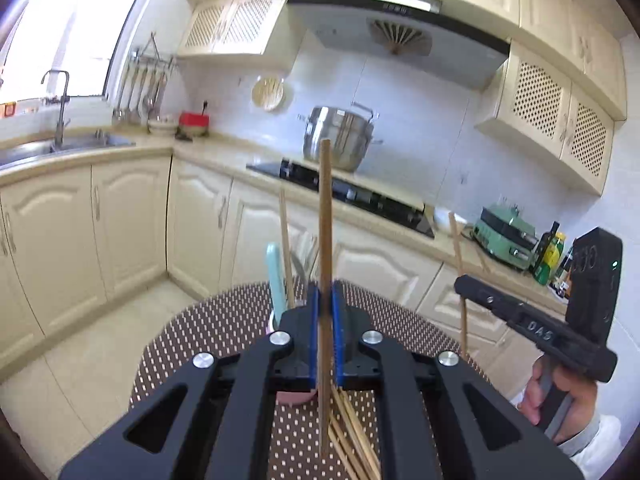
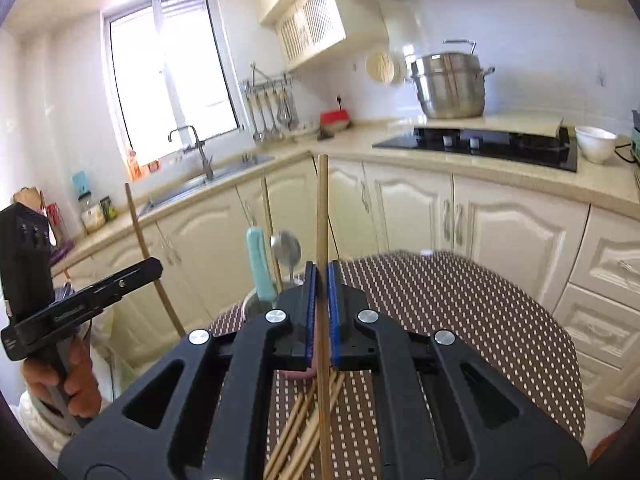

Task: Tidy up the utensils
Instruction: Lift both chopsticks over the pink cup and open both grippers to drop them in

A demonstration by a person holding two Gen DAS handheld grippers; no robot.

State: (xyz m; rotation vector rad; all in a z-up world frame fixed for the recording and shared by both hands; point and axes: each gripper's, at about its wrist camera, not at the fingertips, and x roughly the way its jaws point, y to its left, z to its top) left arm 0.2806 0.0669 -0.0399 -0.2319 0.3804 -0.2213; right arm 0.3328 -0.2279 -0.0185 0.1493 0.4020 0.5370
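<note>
Nearest, each tool is clamped on one upright chopstick: the left tool (image 1: 325, 340) on the left chopstick (image 1: 325, 216), the right tool (image 2: 321, 320) on the right chopstick (image 2: 322, 216). Below them loose chopsticks (image 2: 304, 428) lie on the dotted counter (image 2: 460, 312). Just beyond stands a pink cup (image 2: 256, 304) holding a teal handle (image 2: 259, 264) and a spoon (image 2: 285, 249).

Only "DAS" reads, in pale letters on the right gripper (image 1: 464, 286).
</note>
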